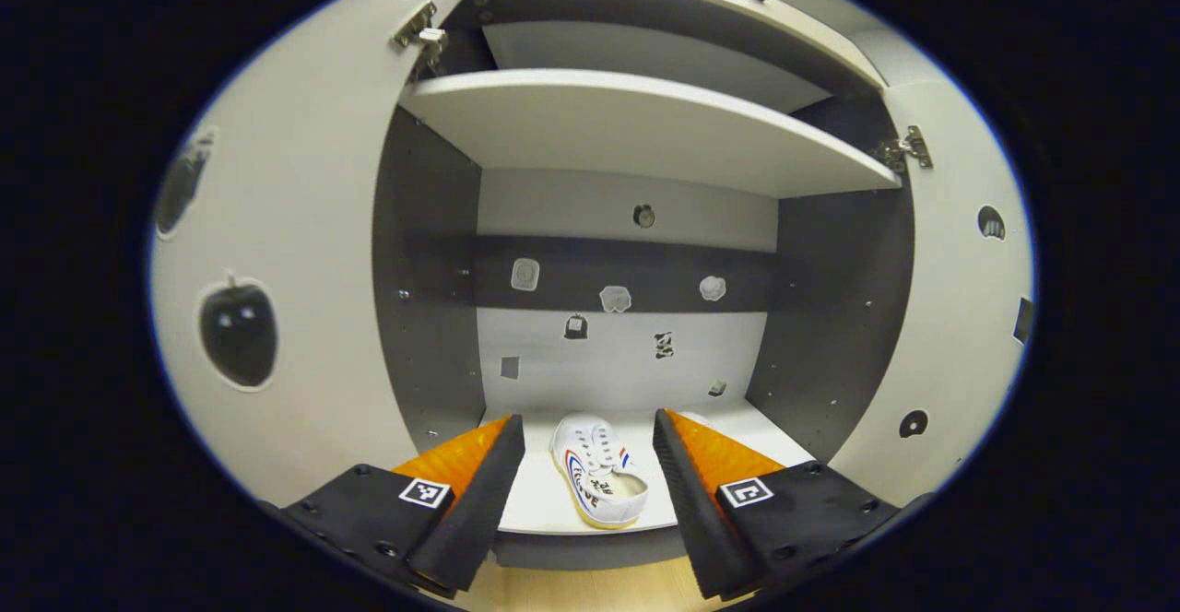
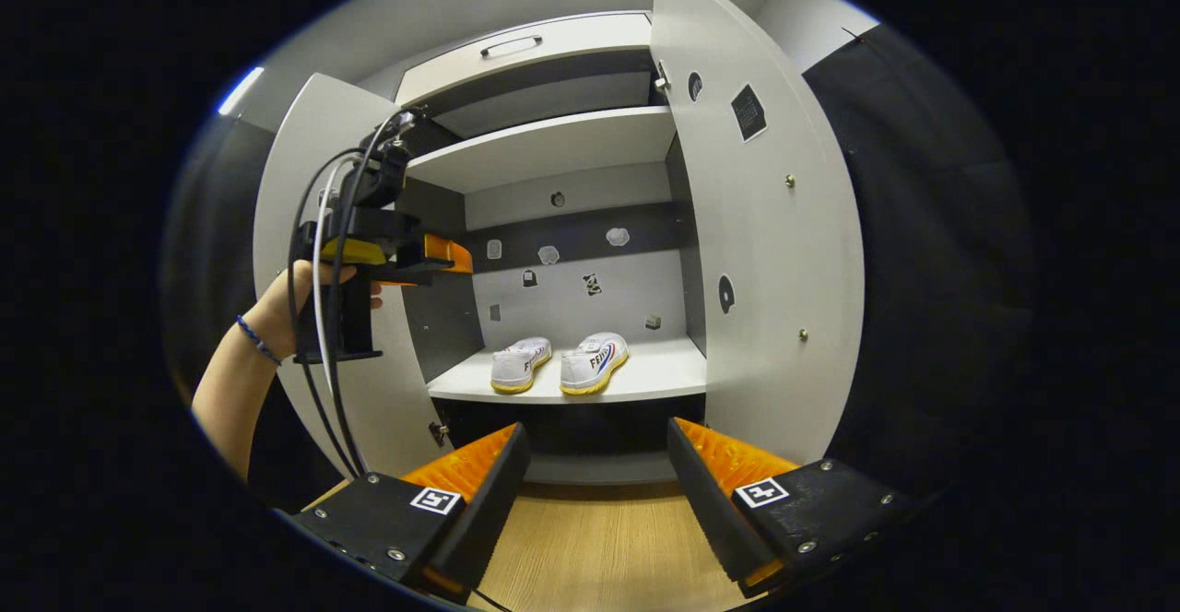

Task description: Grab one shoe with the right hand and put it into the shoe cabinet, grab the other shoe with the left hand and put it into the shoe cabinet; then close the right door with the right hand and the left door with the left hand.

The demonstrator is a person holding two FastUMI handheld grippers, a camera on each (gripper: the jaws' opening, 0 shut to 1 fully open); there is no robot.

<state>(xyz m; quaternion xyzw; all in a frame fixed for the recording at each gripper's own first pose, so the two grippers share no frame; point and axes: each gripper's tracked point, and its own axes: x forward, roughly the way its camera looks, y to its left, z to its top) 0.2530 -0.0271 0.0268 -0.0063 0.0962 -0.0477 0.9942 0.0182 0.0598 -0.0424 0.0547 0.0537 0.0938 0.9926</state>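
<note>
Shoes sit side by side on the bottom shelf (image 2: 645, 374) of the shoe cabinet (image 2: 553, 142), toes toward the back wall, heels near the shelf's front edge: the left shoe (image 2: 520, 364) and the right shoe (image 2: 595, 362), close together but apart, both nearer the shelf's left side in the right gripper view. In the left gripper view one white shoe (image 1: 597, 469) lies near the front edge of the shelf, seen between the fingers without touching them. Both doors stand swung out: the left door (image 2: 304, 225) and the right door (image 2: 765, 253). An upper shelf (image 1: 645, 123) spans the cabinet above.

The left hand-held gripper (image 1: 590, 478) is released, its jaws spread wide and holding nothing; in the right gripper view it hangs in front of the left door, held by a hand (image 2: 281, 308). The right hand-held gripper (image 2: 597, 488) is likewise released, fingers parted over the wooden floor (image 2: 599, 547) before the cabinet.
</note>
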